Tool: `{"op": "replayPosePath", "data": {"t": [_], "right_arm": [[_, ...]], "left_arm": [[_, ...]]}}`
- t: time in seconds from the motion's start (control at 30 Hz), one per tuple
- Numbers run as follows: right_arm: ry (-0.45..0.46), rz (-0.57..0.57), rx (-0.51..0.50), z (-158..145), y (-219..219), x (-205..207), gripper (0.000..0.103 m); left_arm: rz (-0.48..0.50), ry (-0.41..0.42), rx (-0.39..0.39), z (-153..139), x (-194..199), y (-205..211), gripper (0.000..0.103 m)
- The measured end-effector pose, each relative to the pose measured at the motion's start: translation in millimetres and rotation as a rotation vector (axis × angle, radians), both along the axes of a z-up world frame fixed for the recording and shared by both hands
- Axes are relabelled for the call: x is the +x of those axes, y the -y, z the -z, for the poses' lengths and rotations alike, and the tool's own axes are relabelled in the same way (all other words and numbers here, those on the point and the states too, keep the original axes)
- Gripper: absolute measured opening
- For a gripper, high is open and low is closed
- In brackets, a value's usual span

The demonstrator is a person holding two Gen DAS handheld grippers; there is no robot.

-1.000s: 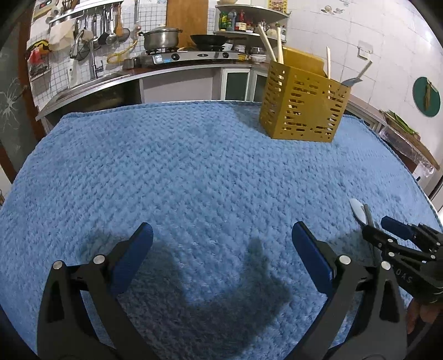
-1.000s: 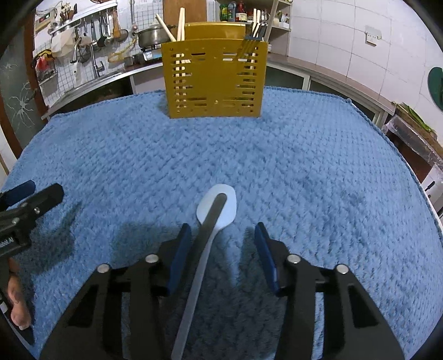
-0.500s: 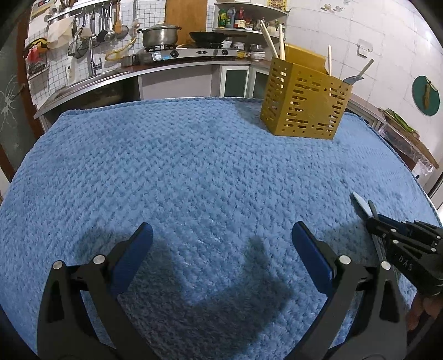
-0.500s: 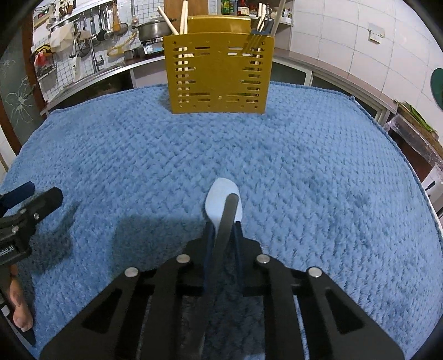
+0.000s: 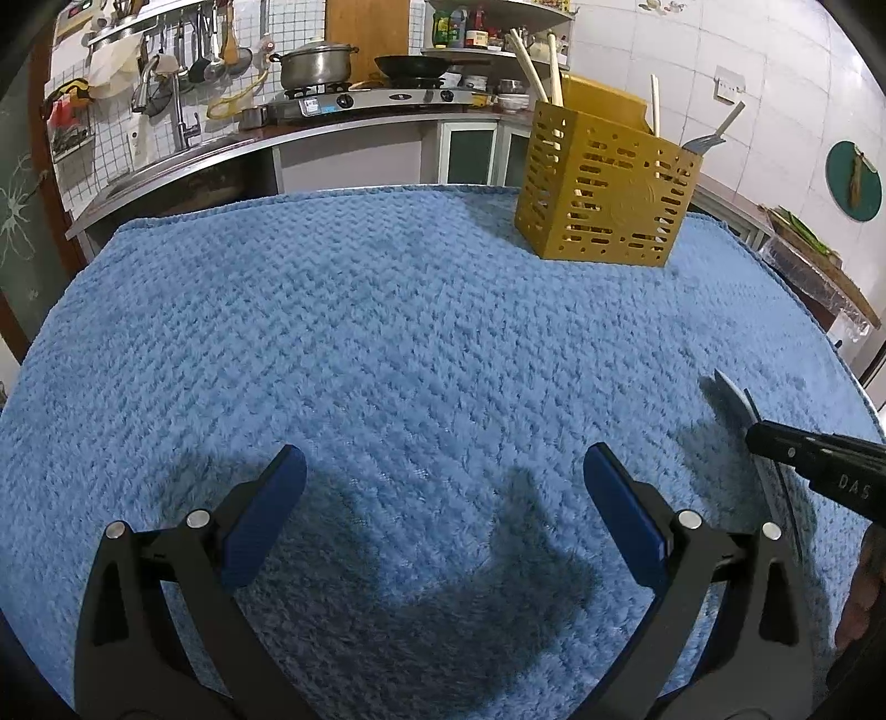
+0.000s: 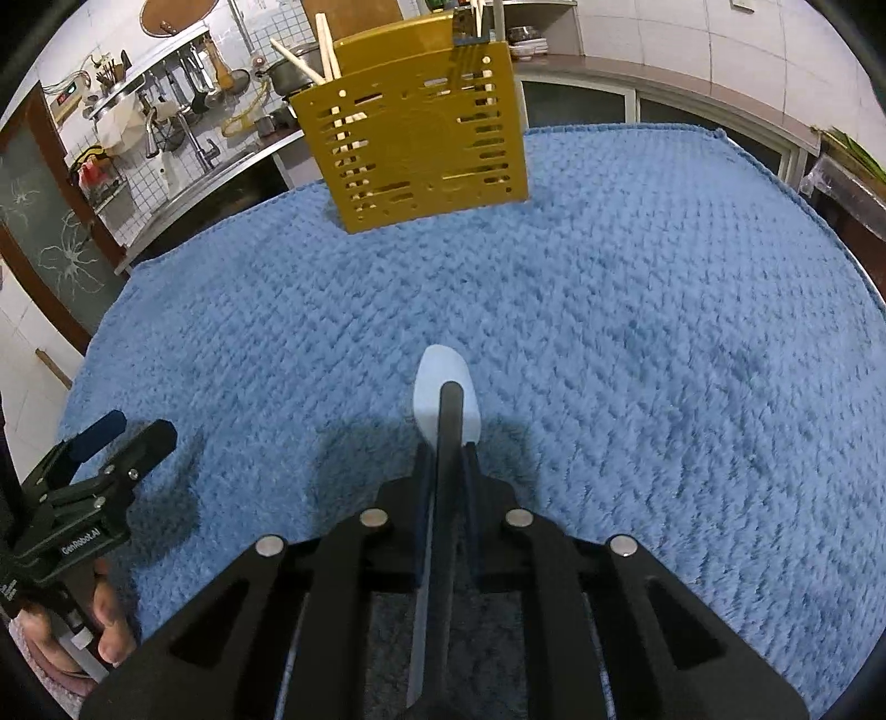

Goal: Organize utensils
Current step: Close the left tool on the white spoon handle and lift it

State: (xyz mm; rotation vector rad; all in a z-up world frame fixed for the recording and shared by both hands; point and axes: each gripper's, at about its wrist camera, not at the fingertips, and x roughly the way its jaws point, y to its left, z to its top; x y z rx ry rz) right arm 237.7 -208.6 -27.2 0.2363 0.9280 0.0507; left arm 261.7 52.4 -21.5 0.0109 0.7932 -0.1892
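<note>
Right-wrist view: the right gripper [image 6: 446, 459], its 2 blue-padded jaws closing, pinches the slim handle of a white plastic spoon with a dark strip along its handle [image 6: 443, 387]; the pads press on the handle just behind the oval bowl, which projects forward over the blue knitted cloth [image 6: 637, 332] covering the table. Whether the bowl is clear of the cloth or resting on it cannot be told from either view. The perforated mustard-yellow plastic utensil holder [image 6: 415, 149] stands upright at the far edge of the cloth, well apart from the spoon, and already contains wooden chopsticks [image 6: 324, 44] and other cutlery. Left-wrist view: the left gripper [image 5: 443, 498] hangs over bare cloth with its jaws spread wide and nothing between them; the spoon tip [image 5: 728, 396] shows at the right, ahead of the right gripper. Handling, as a judgement: the spoon appears light, stiff and smooth, so the load on the jaws should be small, but a thin, slick handle may pivot or slide between flat pads. A hold near the bowl, as here, leaves the long handle trailing behind the jaws; for a handle-first drop into a compartment, the wrist would probably need to tip the spoon towards upright over the chosen opening.
</note>
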Motion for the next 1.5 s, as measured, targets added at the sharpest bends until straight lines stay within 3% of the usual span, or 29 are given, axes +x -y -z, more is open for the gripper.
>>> {"op": "replayPosePath", "data": {"t": [0.57, 0.63, 1.17, 1.33, 1.4, 1.5], "right_arm": [[-0.008, 0.003, 0.035, -10.7, 38.7, 8.8, 0.008], [-0.013, 0.016, 0.032, -10.7, 49.1, 10.7, 0.004], [-0.051, 0.104, -0.045, -2.2, 138.8, 19.3, 0.005], [-0.047, 0.121, -0.042, -0.2, 157.3, 12.7, 0.005], [-0.046, 0.129, -0.031, 1.2, 165.3, 12.1, 0.006], [-0.043, 0.138, -0.024, 2.9, 171.7, 9.4, 0.006]], "left_arm": [[0.038, -0.039, -0.046, -11.7, -1.8, 26.1, 0.097], [0.047, -0.044, -0.054, -14.2, -1.0, 34.9, 0.097], [0.167, -0.131, -0.085, -12.4, 10.5, 145.1, 0.096], [0.215, -0.185, -0.038, -0.7, 10.1, 181.0, 0.089], [0.229, -0.214, -0.015, 4.2, 9.1, 190.5, 0.074], [0.234, -0.245, 0.03, 10.5, 4.4, 200.8, 0.063]]}}
